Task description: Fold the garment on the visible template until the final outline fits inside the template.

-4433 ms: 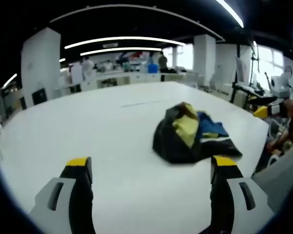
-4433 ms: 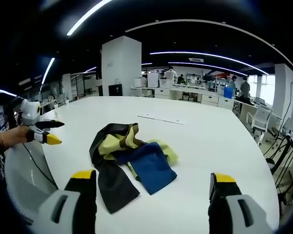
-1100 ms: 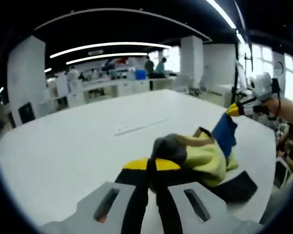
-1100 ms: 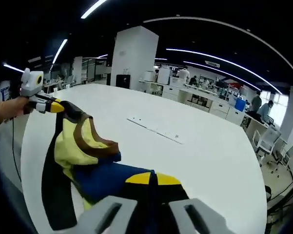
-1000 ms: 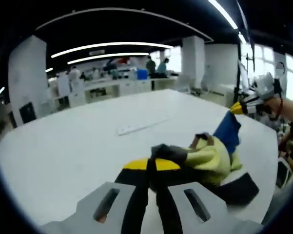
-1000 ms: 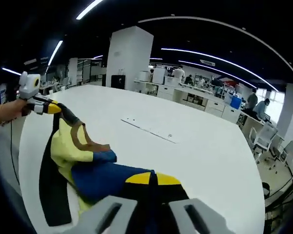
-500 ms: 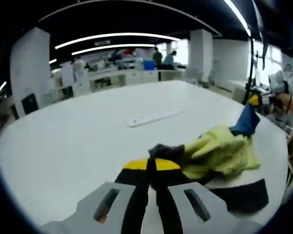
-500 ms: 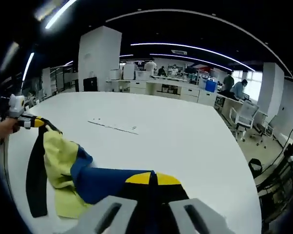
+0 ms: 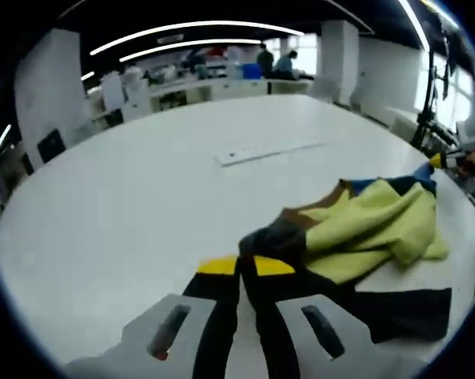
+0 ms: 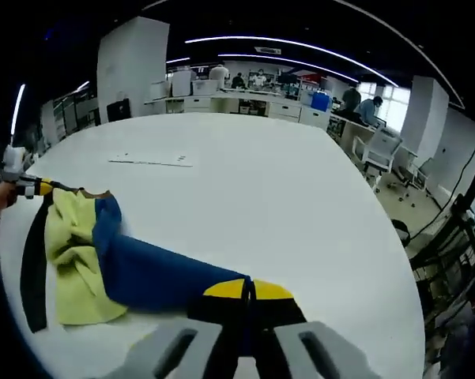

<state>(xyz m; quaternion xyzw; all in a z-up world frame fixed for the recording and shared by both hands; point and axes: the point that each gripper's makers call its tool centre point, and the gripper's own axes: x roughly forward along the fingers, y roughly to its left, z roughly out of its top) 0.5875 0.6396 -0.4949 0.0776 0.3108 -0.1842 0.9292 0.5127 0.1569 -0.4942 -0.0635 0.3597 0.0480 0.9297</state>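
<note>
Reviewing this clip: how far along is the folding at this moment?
Early. Done: both grippers have a grip on the garment. In hand: the left gripper is shut on its dark edge, the right gripper on its blue part, and the garment lies stretched between them on the white table, yellow section bunched. Left: flattening it and every fold; no fold is made yet.

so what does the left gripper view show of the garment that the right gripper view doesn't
Left gripper view: the left tool shut on the garment's dark edge, with its brown band and a wide black panel at the near side.

Right gripper view: the right tool shut on a long blue panel stretched towards it.

Both: the yellow part bunched in the middle, the white table, and the pale strip lying on it beyond the garment.
</note>
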